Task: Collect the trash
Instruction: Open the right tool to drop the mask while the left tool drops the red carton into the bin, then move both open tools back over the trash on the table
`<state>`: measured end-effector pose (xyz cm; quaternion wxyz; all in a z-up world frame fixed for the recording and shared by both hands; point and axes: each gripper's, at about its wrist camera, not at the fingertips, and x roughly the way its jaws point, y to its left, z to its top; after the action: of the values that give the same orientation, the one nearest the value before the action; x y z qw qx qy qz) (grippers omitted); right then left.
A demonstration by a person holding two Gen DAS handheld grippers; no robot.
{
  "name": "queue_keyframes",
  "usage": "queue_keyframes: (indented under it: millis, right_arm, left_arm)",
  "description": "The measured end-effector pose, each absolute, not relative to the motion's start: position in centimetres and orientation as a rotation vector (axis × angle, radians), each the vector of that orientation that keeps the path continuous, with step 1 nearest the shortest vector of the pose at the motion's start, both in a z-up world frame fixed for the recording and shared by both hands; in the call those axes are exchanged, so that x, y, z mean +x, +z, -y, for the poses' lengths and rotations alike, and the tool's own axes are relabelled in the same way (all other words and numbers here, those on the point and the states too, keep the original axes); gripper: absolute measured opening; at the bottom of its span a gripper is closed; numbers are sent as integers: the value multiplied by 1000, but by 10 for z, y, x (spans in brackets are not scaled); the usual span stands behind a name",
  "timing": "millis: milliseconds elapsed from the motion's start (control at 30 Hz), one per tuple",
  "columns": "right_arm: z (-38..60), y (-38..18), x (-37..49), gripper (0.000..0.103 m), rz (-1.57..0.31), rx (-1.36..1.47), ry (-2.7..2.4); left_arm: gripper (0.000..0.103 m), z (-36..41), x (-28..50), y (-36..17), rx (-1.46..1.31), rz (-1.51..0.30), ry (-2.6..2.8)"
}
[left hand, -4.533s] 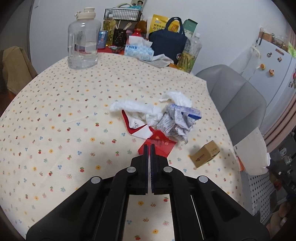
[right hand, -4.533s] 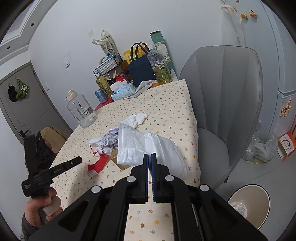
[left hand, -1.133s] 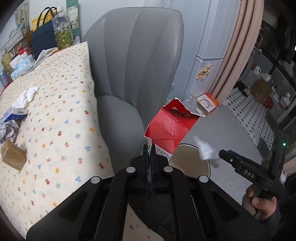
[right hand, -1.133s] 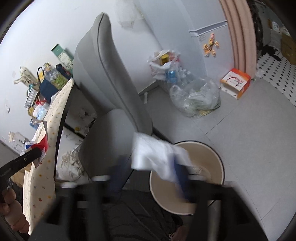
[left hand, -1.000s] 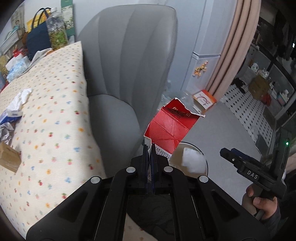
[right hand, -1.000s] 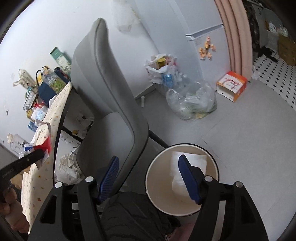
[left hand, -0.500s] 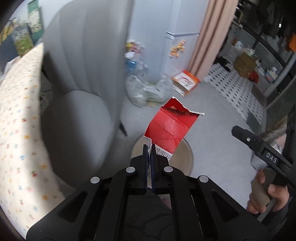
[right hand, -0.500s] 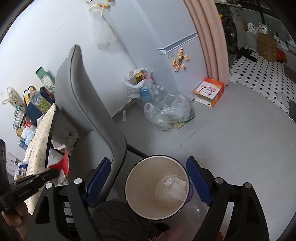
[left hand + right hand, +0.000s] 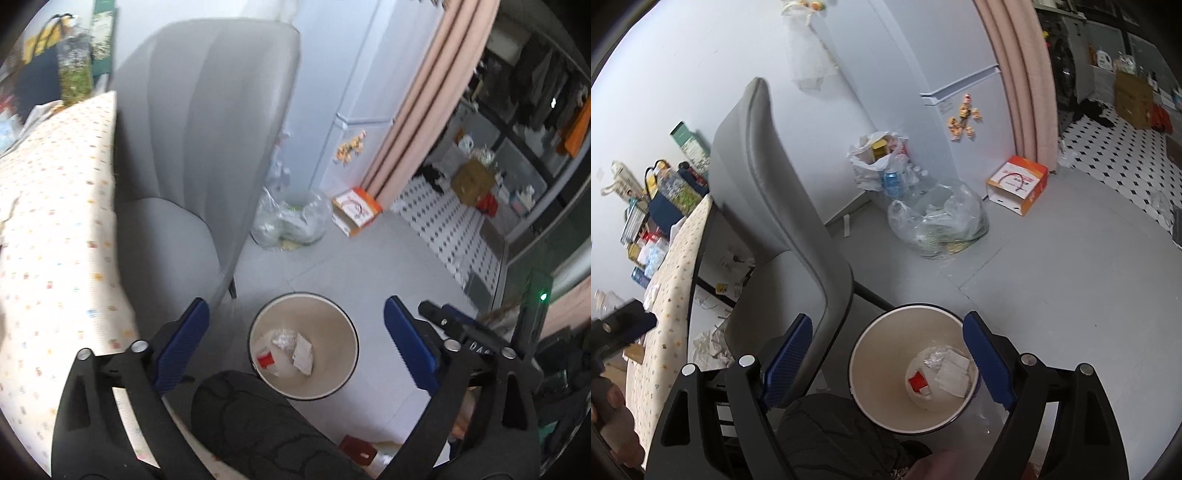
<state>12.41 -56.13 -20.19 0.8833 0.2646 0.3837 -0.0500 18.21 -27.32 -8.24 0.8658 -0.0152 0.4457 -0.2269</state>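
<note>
A round cream trash bin [image 9: 334, 384] stands on the grey floor below both grippers; it also shows in the right wrist view [image 9: 875, 373]. Inside lie a red wrapper [image 9: 265, 359], white paper [image 9: 303, 353] and crumpled plastic; the right wrist view shows the red wrapper [image 9: 918, 381] and white paper [image 9: 951, 371] too. My left gripper [image 9: 296, 339] is open and empty above the bin. My right gripper [image 9: 887, 354] is open and empty above it as well; it also shows at the right of the left wrist view [image 9: 448, 321].
A grey chair [image 9: 192, 147] stands between the bin and the table with the flowered cloth [image 9: 48, 229]. A clear plastic bag [image 9: 938, 221], a white bag of bottles [image 9: 882, 166] and an orange box [image 9: 1017, 184] sit by the fridge [image 9: 960, 110]. A dark knee [image 9: 251, 424] is below.
My left gripper has opened and the red wrapper has dropped from it into the bin. Half a second ago it was shut on the wrapper. My right gripper stays open.
</note>
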Motion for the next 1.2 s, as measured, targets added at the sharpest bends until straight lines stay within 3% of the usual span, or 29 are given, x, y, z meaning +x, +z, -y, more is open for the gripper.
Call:
queue_keyframes:
  millis: [300,733,1200]
  right_arm:
    - [523,-178,133,96,-787,481,-60]
    - [445,-138,141,95,-776,373,-5]
    - [328,-94,147,95,-748,174,198]
  left_arm:
    - [97,208,169,-52,-101,-817,-318]
    - [97,116,141,-23,-201,-653,-114]
    - [97,23,107,-13,-311,-602,18]
